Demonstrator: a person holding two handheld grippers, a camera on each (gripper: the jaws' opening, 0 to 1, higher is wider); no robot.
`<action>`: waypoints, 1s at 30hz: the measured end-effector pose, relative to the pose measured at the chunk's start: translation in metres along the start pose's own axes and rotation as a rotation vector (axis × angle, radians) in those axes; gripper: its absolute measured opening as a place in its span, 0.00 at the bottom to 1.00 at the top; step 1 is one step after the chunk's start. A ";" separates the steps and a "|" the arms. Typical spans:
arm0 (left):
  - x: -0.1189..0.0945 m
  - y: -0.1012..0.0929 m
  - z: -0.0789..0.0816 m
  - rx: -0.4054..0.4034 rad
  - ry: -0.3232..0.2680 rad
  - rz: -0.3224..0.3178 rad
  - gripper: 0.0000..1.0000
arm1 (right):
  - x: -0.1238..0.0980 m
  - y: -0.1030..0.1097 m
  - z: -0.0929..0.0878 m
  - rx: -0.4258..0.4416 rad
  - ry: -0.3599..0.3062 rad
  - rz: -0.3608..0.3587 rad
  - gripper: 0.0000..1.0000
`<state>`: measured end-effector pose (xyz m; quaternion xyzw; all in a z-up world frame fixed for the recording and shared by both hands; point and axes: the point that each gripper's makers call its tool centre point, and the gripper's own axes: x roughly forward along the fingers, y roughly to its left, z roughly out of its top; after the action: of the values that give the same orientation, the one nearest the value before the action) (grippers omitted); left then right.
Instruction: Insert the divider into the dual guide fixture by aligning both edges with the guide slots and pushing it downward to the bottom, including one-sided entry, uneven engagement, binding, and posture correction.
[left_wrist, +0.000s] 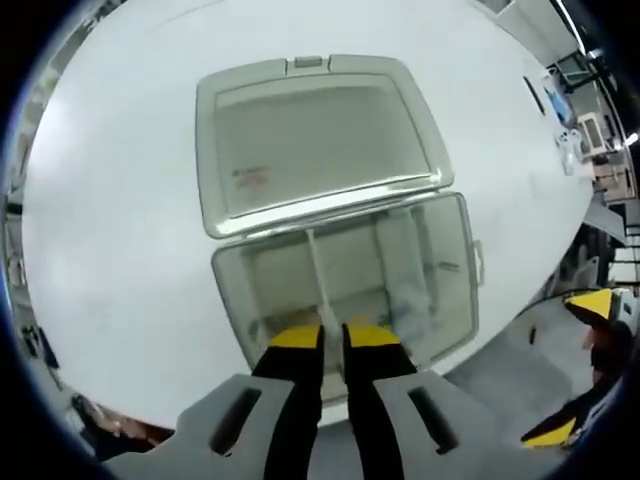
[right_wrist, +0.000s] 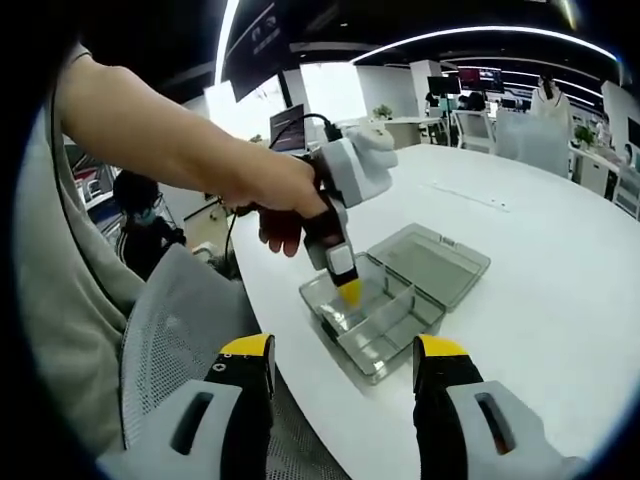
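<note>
A clear plastic box (left_wrist: 345, 290) sits on the white table (left_wrist: 120, 250), right at the table's edge. Its lid (left_wrist: 315, 145) is flipped open and lies flat behind the box, joined to it by the hinge. Thin see-through walls stand inside the box and split it into small rooms.

The left gripper (left_wrist: 332, 338) reaches down over the near side of the box. Its two yellow-tipped jaws are very close together, pinching the top of a thin clear divider (left_wrist: 317, 275) that stands upright inside the box. In the right gripper view, a hand (right_wrist: 275, 205) holds this left gripper (right_wrist: 350, 291), tips down in the box (right_wrist: 375, 325).

The right gripper (right_wrist: 343, 365) is well away from the box, out past the table edge. Its jaws are spread wide apart with nothing between them.
</note>
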<state>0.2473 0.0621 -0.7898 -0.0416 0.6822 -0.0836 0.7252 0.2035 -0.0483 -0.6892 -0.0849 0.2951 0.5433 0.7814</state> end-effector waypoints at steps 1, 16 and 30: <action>0.001 0.000 -0.001 -0.007 0.003 -0.001 0.05 | 0.000 0.000 0.000 0.001 -0.001 0.000 0.53; 0.004 0.001 0.000 -0.031 0.009 0.019 0.03 | 0.000 0.000 -0.001 0.008 -0.002 -0.005 0.53; 0.006 0.001 -0.001 -0.032 -0.008 0.034 0.02 | -0.001 0.001 -0.003 0.003 0.003 -0.006 0.53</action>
<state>0.2470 0.0621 -0.7962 -0.0419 0.6812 -0.0603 0.7284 0.2014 -0.0499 -0.6905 -0.0852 0.2967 0.5403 0.7828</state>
